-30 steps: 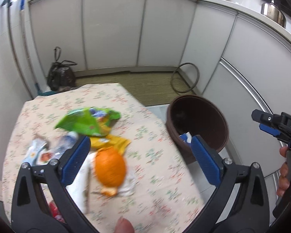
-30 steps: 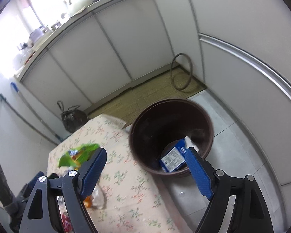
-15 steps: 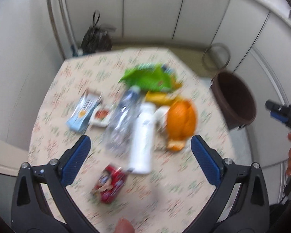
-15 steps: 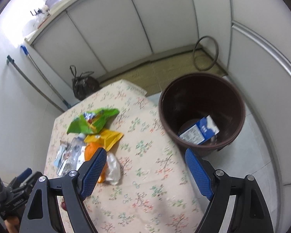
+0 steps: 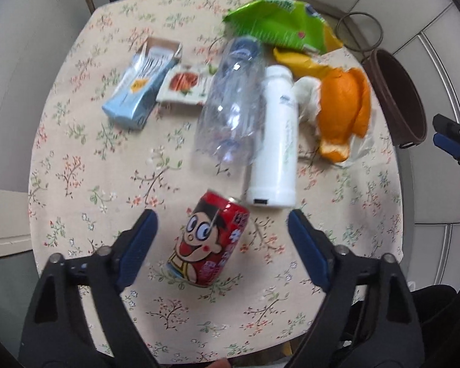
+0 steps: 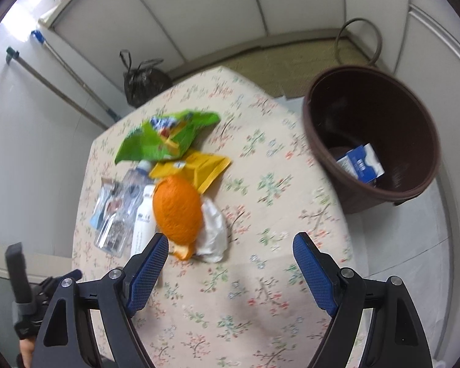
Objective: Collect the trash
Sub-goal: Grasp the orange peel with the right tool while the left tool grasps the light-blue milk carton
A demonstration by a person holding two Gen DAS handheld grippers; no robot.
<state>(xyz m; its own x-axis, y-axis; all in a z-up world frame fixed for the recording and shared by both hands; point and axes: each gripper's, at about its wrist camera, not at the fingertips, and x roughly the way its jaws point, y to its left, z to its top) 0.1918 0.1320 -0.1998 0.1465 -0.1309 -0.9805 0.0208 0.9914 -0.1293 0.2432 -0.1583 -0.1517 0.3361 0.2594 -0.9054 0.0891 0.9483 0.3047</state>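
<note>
Covering the desk [image 5: 76, 165] is a cream floral cloth strewn with trash, while the round dark-brown plastic bin [image 6: 371, 128] stands on the floor off its far right corner with a blue-and-white carton [image 6: 360, 165] inside. A crumpled clear plastic bottle [image 5: 230, 104], a white cylindrical bottle [image 5: 276, 141] and orange peel [image 5: 343, 107] lie mid-desk. The left tool [image 5: 222, 239] has its jaws closing around, not touching, the red cartoon-printed can [image 5: 210, 242] at the near edge; the right tool [image 6: 230, 263] hangs open above bare cloth.
</note>
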